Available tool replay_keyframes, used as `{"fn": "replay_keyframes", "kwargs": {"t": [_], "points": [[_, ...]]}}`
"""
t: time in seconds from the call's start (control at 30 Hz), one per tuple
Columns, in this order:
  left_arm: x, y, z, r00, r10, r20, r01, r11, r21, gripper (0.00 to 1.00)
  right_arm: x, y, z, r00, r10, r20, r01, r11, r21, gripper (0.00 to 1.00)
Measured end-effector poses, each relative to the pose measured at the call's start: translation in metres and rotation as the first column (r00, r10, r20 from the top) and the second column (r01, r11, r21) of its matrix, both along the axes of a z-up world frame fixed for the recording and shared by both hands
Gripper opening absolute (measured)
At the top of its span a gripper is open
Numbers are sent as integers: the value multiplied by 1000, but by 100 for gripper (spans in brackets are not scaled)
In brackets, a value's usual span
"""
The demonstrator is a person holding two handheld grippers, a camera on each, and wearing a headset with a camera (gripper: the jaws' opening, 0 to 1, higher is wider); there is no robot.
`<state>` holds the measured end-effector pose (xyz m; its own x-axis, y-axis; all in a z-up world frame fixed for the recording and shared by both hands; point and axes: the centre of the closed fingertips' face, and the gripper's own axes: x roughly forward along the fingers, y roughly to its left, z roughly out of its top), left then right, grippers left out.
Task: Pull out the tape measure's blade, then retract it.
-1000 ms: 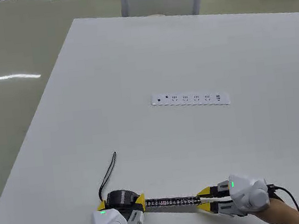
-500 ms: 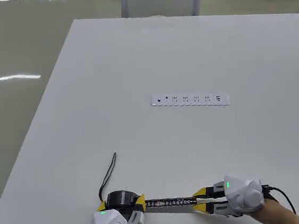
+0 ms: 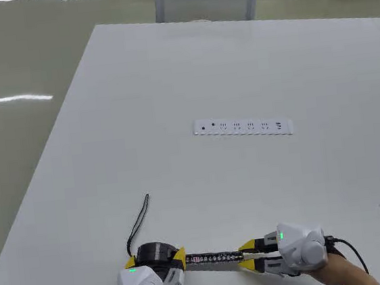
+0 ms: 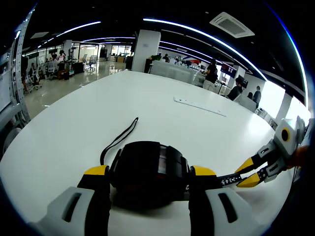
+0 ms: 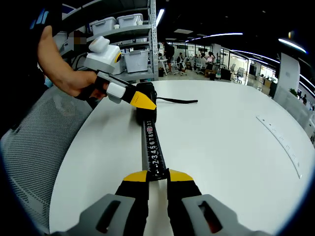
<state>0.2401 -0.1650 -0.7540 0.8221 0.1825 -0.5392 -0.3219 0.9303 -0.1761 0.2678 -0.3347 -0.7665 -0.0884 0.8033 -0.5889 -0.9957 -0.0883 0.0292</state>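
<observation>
The fingers (image 4: 96, 171) of the left gripper (image 3: 154, 258) are clamped on either side of the black tape measure (image 4: 147, 164), which rests on the white table (image 3: 235, 56) by its near edge. The pulled-out blade (image 5: 151, 142) is pinched at its end between the narrowed jaws of the right gripper (image 5: 158, 176). A power strip (image 3: 243, 126) is seen well apart.

- The head view looks steeply down on the bench (image 3: 236, 63) from above, and the tape measure (image 3: 154, 253) lies near its lower edge.
- The left gripper view sits low, just behind the tape measure, and faces past it toward the power strip (image 4: 199, 105).
- The right gripper view faces the tape measure along its blade (image 5: 151, 147).
- All three views share the tape measure.
</observation>
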Motion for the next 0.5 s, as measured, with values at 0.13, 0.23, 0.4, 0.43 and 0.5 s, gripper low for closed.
{"fn": "replay_keyframes", "kwargs": {"t": [0.13, 0.23, 0.4, 0.43, 0.5], "points": [[0, 0, 0, 1000, 1, 0, -1, 1000, 1, 61, 0, 2, -1, 1000, 0, 0, 0, 1000, 1, 12], [0, 0, 0, 1000, 1, 0, -1, 1000, 3, 61, -1, 5, -2, 1000, 0, 2, 0, 1000, 2, 12], [0, -1, 0, 1000, -2, -1, 2, 1000, 6, 61, -3, 9, -3, 1000, 0, 1, 0, 1000, 5, 12], [0, -1, 0, 1000, -3, -2, 3, 1000, 7, 62, -3, 10, -3, 1000, 0, 0, 0, 1000, 6, 12], [0, -1, 0, 1000, -3, -2, 3, 1000, 6, 62, -3, 12, -4, 1000, 1, 1, -1, 1000, 8, 12]]}}
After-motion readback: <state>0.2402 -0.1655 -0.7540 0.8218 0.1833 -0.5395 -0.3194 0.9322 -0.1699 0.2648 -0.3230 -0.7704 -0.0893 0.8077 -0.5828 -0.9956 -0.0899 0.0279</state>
